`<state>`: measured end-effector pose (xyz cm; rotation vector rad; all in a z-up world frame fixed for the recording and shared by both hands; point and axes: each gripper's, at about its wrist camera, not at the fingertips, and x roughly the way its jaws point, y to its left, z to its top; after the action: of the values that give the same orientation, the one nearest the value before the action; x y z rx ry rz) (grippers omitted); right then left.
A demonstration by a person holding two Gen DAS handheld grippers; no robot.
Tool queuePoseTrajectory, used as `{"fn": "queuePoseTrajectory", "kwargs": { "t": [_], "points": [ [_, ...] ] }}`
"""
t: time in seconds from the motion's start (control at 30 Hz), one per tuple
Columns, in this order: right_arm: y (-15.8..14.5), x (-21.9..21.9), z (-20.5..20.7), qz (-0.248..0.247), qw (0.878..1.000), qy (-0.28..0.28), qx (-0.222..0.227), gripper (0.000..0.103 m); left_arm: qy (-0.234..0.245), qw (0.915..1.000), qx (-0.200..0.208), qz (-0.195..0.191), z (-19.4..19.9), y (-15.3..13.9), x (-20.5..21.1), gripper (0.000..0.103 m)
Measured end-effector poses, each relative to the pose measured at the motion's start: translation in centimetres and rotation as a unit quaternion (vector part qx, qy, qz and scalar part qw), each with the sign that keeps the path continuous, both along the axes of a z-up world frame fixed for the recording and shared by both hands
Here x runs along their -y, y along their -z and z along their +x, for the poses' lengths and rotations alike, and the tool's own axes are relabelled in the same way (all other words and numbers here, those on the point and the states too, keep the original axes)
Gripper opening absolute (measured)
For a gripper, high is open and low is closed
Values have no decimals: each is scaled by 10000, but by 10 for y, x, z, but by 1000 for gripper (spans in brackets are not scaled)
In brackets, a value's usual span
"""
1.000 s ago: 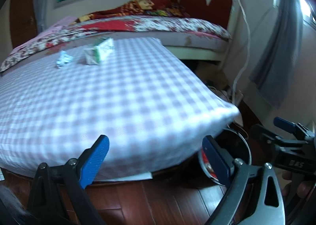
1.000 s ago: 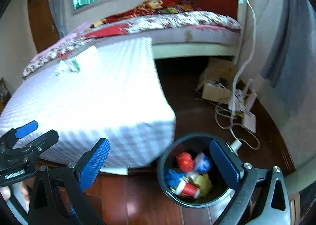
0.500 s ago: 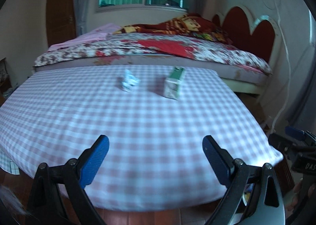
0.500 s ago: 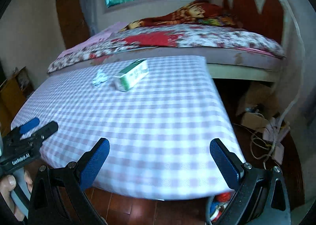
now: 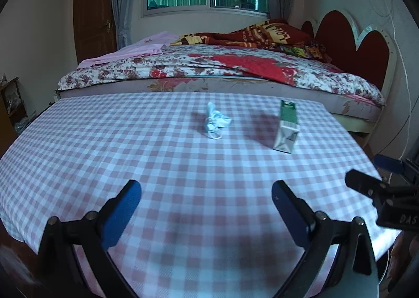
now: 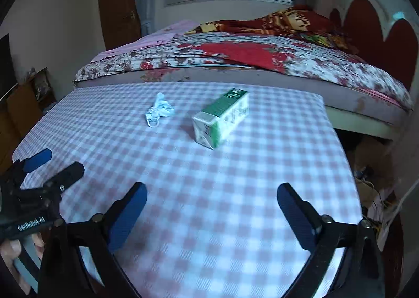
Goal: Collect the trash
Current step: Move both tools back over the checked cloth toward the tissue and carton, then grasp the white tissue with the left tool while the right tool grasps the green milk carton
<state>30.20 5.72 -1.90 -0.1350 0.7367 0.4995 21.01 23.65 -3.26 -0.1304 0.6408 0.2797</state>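
Note:
A crumpled pale blue face mask [image 5: 214, 121] [image 6: 159, 111] and a green-and-white carton [image 5: 286, 126] [image 6: 222, 120] lie on their own towards the far side of the pink-checked table [image 5: 104, 141] [image 6: 235, 193]. My left gripper [image 5: 205, 188] hovers open over the near part of the cloth, well short of the mask. My right gripper [image 6: 212, 189] hangs beside it on the right. Its jaws are closing slightly, still wide apart, with nothing between them. Each gripper shows at the edge of the other's view: the right gripper [image 5: 366, 171], the left gripper [image 6: 62, 162].
Right behind the table stands a bed [image 5: 209, 67] with a floral cover and a red headboard [image 5: 353, 44]. Boxes and cables [image 6: 371, 188] litter the floor past the table's right edge. A wooden cabinet [image 6: 23, 104] stands at the left.
Both grippers swung left from the bin at the table's right corner to over the cloth. The bin has left both views. The mask and carton now sit near the middle, closer.

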Motion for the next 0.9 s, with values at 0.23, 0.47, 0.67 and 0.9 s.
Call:
{"fn": "queuePoseTrajectory", "kwargs": {
  "t": [0.23, 0.47, 0.67, 0.9],
  "points": [
    [15, -47, 66, 42, 9996, 48, -293, 82, -36, 9999, -136, 17, 37, 12, -31, 100],
    [39, -77, 131, -85, 9968, 188, -773, 74, 78, 9996, -270, 83, 82, 20, -39, 100],
    [44, -69, 149, -310, 9968, 124, -722, 65, 251, 9986, -459, -23, 125, 28, -33, 100],
    [47, -36, 178, -419, 9969, 246, -614, 47, 315, 9975, -620, -118, 163, 39, -34, 99]
  ]
}}
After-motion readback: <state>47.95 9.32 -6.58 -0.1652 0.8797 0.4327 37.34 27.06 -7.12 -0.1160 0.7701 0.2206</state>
